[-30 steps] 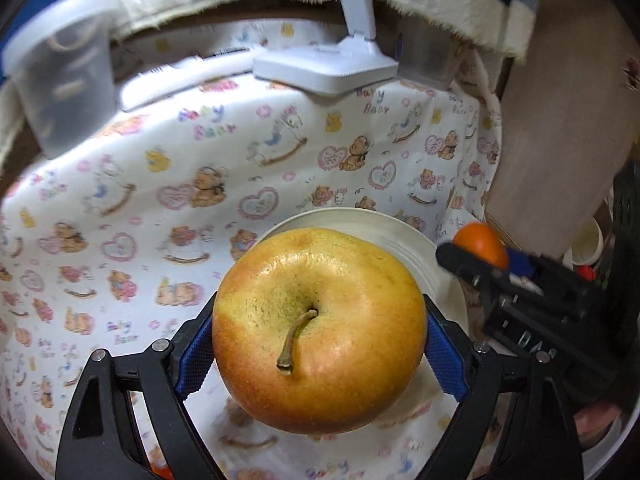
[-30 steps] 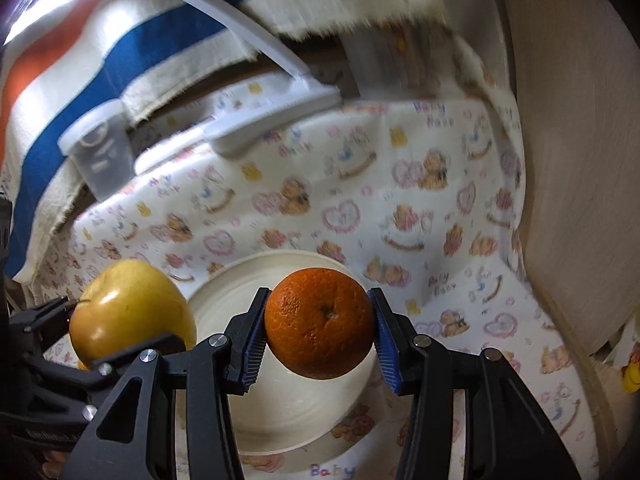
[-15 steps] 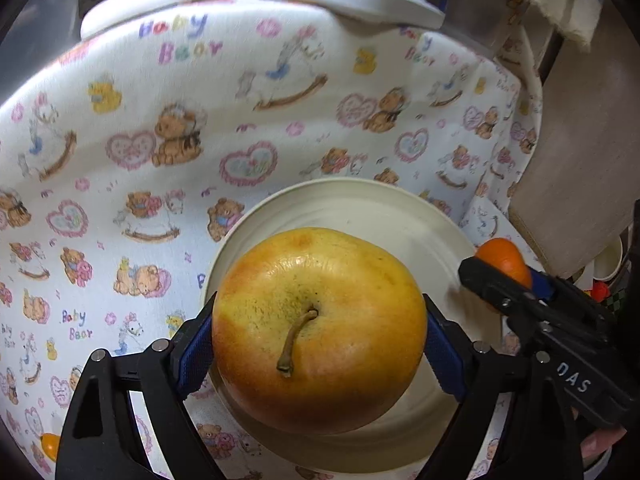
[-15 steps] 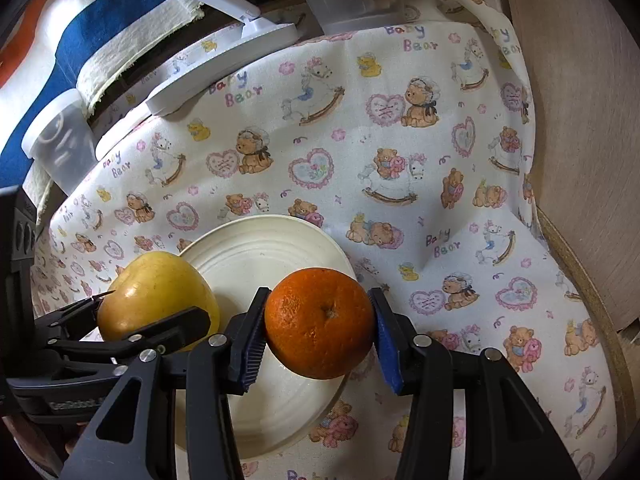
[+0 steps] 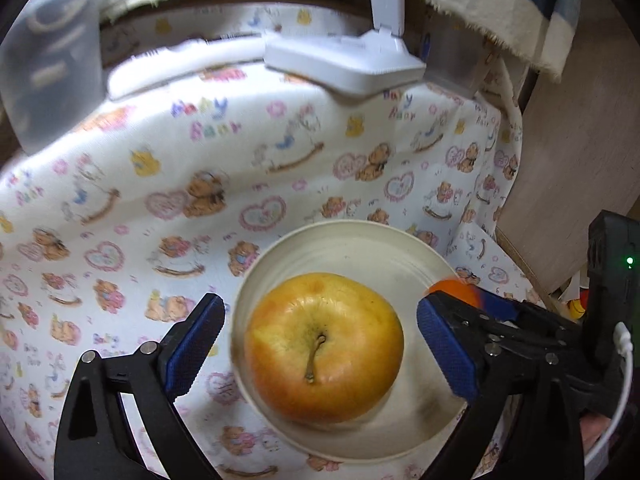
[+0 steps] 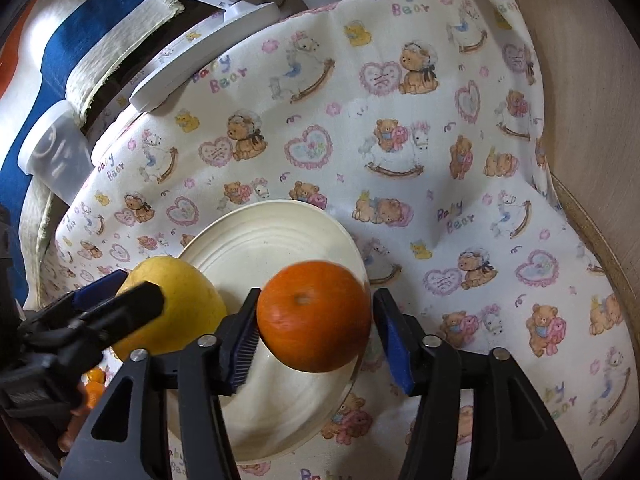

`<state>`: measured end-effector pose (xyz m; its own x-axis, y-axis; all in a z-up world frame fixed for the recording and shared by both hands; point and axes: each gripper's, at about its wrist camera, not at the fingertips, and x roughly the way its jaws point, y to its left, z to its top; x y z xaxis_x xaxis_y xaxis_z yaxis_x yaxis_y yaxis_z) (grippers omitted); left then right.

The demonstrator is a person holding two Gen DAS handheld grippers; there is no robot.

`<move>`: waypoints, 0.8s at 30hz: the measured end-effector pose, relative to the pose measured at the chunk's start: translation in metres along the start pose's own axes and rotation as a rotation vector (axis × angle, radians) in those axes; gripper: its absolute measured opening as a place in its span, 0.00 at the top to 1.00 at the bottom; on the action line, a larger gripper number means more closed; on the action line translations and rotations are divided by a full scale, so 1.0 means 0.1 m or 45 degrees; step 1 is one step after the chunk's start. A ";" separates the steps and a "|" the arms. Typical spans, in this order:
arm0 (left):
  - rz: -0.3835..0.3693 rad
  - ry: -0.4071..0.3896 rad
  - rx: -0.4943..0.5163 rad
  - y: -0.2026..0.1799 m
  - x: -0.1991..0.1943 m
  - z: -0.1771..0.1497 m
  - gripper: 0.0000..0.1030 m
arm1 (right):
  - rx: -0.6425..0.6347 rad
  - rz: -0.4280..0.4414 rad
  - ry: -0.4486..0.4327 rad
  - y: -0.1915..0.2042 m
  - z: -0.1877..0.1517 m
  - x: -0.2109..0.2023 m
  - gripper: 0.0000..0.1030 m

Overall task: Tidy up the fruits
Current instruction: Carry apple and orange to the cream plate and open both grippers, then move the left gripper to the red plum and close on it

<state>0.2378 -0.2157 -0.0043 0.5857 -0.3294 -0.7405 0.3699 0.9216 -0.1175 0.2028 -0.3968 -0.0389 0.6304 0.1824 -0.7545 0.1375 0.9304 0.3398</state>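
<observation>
A yellow-red apple (image 5: 323,346) rests on a cream plate (image 5: 360,244). My left gripper (image 5: 320,348) is open, its blue pads standing clear on both sides of the apple. In the right wrist view the apple (image 6: 172,312) sits at the plate's (image 6: 260,240) left side. An orange (image 6: 314,316) sits between the pads of my right gripper (image 6: 316,340); there are gaps at both pads, so the jaws stand open. The orange lies over the plate's right part. It also peeks out behind the right gripper in the left wrist view (image 5: 452,288).
A baby-bear patterned cloth (image 6: 440,140) covers the table. A white lamp base (image 5: 344,64) and a translucent plastic container (image 5: 48,60) stand at the back. A wooden panel (image 6: 580,60) rises on the right. Small orange fruits (image 6: 94,388) lie at the lower left.
My left gripper opened and pulled back, leaving the apple on the plate. My right gripper lowered the orange to the plate and its jaws have parted.
</observation>
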 end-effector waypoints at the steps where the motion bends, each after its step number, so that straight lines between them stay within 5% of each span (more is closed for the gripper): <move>1: 0.011 -0.011 0.009 0.00 -0.04 0.00 0.06 | -0.019 0.005 0.001 0.02 0.00 0.00 0.38; 7: 0.012 -0.150 -0.006 0.10 -0.49 0.01 0.06 | -0.055 -0.026 -0.052 0.10 -0.01 -0.11 0.30; 16: 0.158 -0.551 0.076 0.09 -1.25 -0.20 0.06 | -0.191 -0.078 -0.240 0.41 -0.10 -0.53 0.22; 20: 0.135 -0.661 0.129 0.10 -1.45 -0.36 0.00 | -0.269 -0.038 -0.329 0.63 -0.20 -0.78 0.16; 24: 0.214 -0.747 0.188 0.09 -1.65 -0.55 0.00 | -0.329 0.004 -0.388 0.84 -0.33 -0.94 0.11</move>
<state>0.1050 -0.1416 0.0809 0.9275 -0.2785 -0.2492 0.3091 0.9465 0.0926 0.1299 -0.3255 0.0423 0.8338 0.1187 -0.5392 -0.0368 0.9864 0.1602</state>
